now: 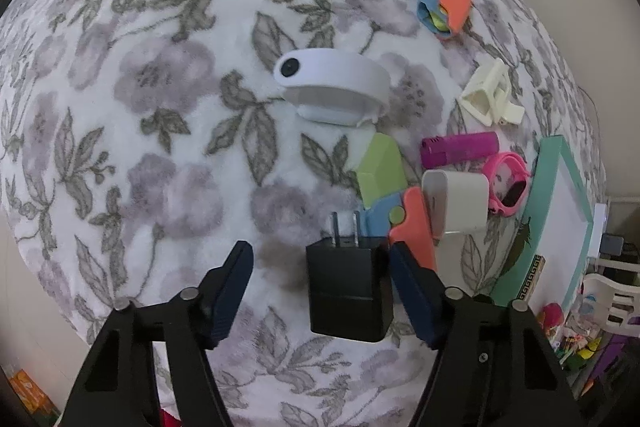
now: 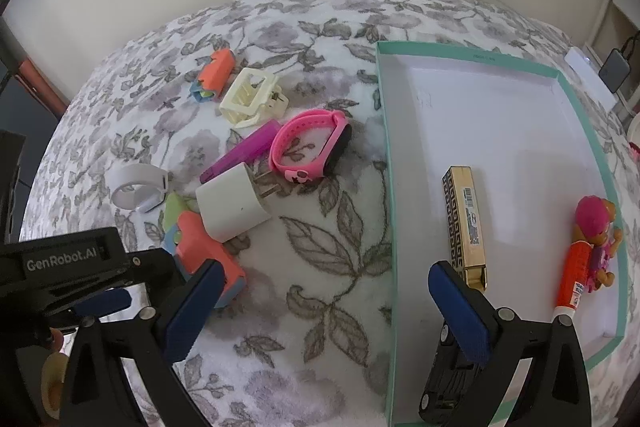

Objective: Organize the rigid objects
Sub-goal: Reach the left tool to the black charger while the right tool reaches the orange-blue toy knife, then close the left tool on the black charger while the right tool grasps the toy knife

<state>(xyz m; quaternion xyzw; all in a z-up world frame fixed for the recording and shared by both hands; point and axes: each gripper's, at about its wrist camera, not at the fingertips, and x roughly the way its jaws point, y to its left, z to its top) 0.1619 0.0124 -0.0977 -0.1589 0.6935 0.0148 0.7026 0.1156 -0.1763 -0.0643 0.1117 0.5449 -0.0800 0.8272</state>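
A black plug charger [image 1: 348, 291] lies on the floral blanket between the fingers of my left gripper [image 1: 322, 267]. The right finger [image 1: 412, 291] sits against its side, while the left finger [image 1: 232, 291] stands clear of it, so the gripper is open. A teal tray [image 2: 384, 147] holds a gold box [image 2: 466, 223], a toy figure dispenser [image 2: 588, 247] and a black toy car [image 2: 448, 387]. My right gripper [image 2: 326, 275] hangs open and empty over the tray's left rim. The left gripper's body [image 2: 60, 263] shows at the left edge of the right wrist view.
Loose on the blanket lie a white charger [image 2: 232, 207], pink watch [image 2: 308, 151], purple lighter [image 2: 240, 151], cream hair clip [image 2: 252, 97], white band [image 2: 138, 187], an orange-blue-green toy [image 1: 384, 187] and a smaller orange-blue one [image 2: 214, 75]. Clutter lies beyond the bed's right edge.
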